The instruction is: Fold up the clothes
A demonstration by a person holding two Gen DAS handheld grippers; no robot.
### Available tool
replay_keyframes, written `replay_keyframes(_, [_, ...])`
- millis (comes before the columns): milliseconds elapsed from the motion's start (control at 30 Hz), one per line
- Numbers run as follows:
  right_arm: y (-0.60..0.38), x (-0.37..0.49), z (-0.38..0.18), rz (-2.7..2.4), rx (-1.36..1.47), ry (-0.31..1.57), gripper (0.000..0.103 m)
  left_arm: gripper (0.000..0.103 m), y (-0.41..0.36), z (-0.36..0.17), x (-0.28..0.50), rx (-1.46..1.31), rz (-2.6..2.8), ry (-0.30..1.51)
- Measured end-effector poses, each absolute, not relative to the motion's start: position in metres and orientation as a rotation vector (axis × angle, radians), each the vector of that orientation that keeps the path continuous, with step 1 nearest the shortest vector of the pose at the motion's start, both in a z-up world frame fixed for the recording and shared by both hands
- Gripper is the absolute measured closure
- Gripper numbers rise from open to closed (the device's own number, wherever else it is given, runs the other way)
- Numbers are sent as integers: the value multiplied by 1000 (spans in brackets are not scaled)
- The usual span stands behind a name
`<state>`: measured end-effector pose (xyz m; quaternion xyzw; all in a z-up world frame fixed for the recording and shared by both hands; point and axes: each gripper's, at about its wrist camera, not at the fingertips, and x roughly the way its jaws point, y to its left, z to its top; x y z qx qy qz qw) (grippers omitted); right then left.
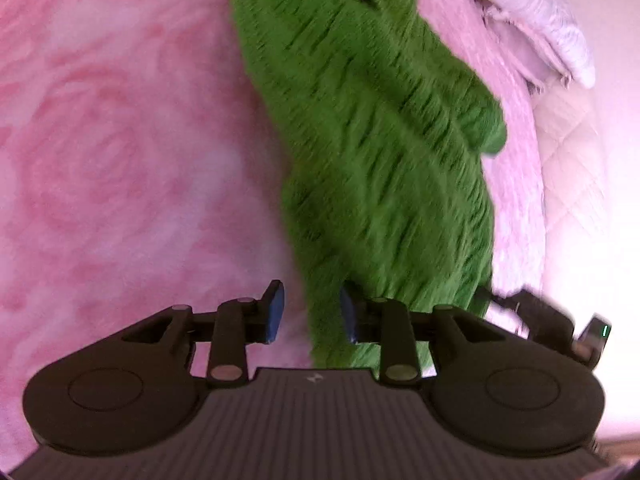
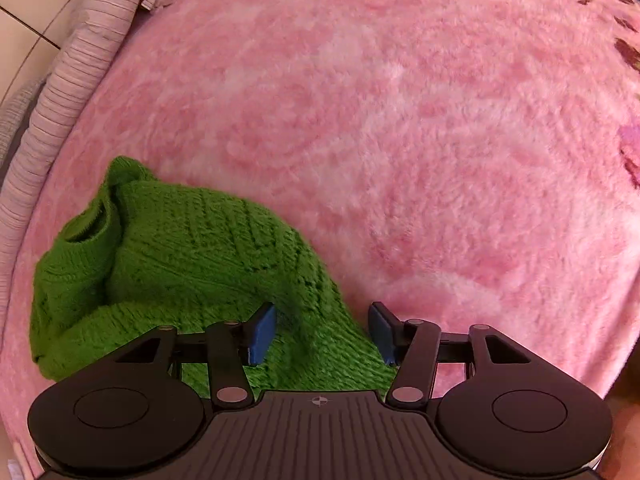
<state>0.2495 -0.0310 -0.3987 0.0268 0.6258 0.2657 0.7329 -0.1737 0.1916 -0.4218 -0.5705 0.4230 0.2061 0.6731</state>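
A: Where is the garment?

B: A green knitted sweater (image 2: 192, 276) lies on a fluffy pink blanket (image 2: 400, 120) with a rose pattern. In the right wrist view it sits in a bunched heap ahead and to the left of the right tongs (image 2: 322, 332), its collar opening at the far left of the heap.

A: Are the right tongs holding it?

B: No. Their jaws stand wide apart. A flap of the knit runs between the blue pads (image 2: 262, 334) without either pad pressing on it.

A: And the left tongs (image 1: 312, 312)?

B: Also released. The gap between the pads is partly open; the left pad is over bare blanket, and the right pad sits at the sweater's edge (image 1: 360, 160), with the knit passing behind it. The picture is blurred there, but I see no pinch. The sweater stretches from those tongs away and upward in a long band.

A: Anything else nearby?

B: To the right of the left tongs, part of the other black tool (image 1: 552, 320) shows. Far ahead on the right lies a pale ruffled cushion (image 1: 532, 20). In the right wrist view, a striped pinkish fabric edge (image 2: 68, 92) runs along the blanket's left side.
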Motion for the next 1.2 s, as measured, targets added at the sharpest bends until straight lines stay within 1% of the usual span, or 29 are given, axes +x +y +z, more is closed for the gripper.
replay_keyframes(67, [-33, 249, -396, 585, 69, 1376, 48, 77, 189, -421, -190, -1292, 454, 966])
replay_keyframes(167, [-39, 249, -394, 587, 89, 1377, 48, 76, 183, -410, -211, -1309, 384, 899])
replay_keyframes(200, [-40, 250, -394, 592, 94, 1375, 48, 73, 181, -407, -211, -1305, 365, 880])
replay_keyframes(233, [-41, 250, -393, 598, 101, 1372, 48, 69, 179, -406, -208, -1298, 356, 867])
replay_keyframes(267, [-42, 251, -393, 607, 109, 1370, 48, 68, 178, -408, -202, -1292, 355, 856])
replay_keyframes(433, [-38, 255, -400, 640, 139, 1368, 43, 67, 172, -432, -173, -1363, 306, 753])
replay_keyframes(467, [-36, 255, -402, 646, 135, 1375, 43, 68, 169, -436, -170, -1366, 303, 740])
replay_keyframes(500, [-33, 254, -403, 656, 127, 1383, 43, 79, 167, -437, -168, -1362, 301, 730])
replay_keyframes(533, [-31, 252, -400, 672, 114, 1381, 59, 92, 168, -435, -169, -1346, 303, 728])
replay_keyframes(567, [-28, 248, -392, 695, 96, 1368, 84, 93, 170, -429, -171, -1323, 302, 722])
replay_keyframes(600, [-26, 244, -384, 718, 79, 1355, 96, 95, 174, -416, -174, -1284, 299, 709])
replay_keyframes(667, [-23, 234, -364, 780, 68, 1320, 97, 96, 188, -378, -187, -1188, 299, 649])
replay_keyframes(733, [-26, 219, -328, 886, 124, 1258, 97, 99, 205, -331, -206, -1086, 315, 567])
replay_keyframes(800, [-31, 202, -296, 976, 166, 1213, 97, 99, 222, -279, -236, -997, 343, 493])
replay_keyframes(867, [-42, 182, -278, 1006, 150, 1252, 97, 101, 228, -242, -268, -920, 343, 491])
replay_keyframes(900, [-49, 171, -278, 996, 122, 1310, 97, 103, 226, -235, -283, -900, 328, 522])
replay_keyframes(933, [-56, 159, -278, 986, 93, 1369, 97, 103, 223, -228, -297, -879, 313, 553])
replay_keyframes(1000, [-66, 138, -289, 905, -47, 1442, 97, 103, 215, -232, -319, -881, 293, 651])
replay_keyframes(1067, [-71, 119, -303, 802, -227, 1484, 87, 103, 206, -260, -332, -906, 361, 817])
replay_keyframes(1100, [-71, 111, -308, 749, -335, 1473, 79, 103, 203, -275, -338, -923, 397, 888])
replay_keyframes(1133, [-68, 106, -310, 728, -400, 1438, 74, 103, 203, -287, -340, -946, 416, 919])
replay_keyframes(1200, [-59, 100, -307, 762, -422, 1353, 71, 103, 207, -308, -338, -983, 445, 943])
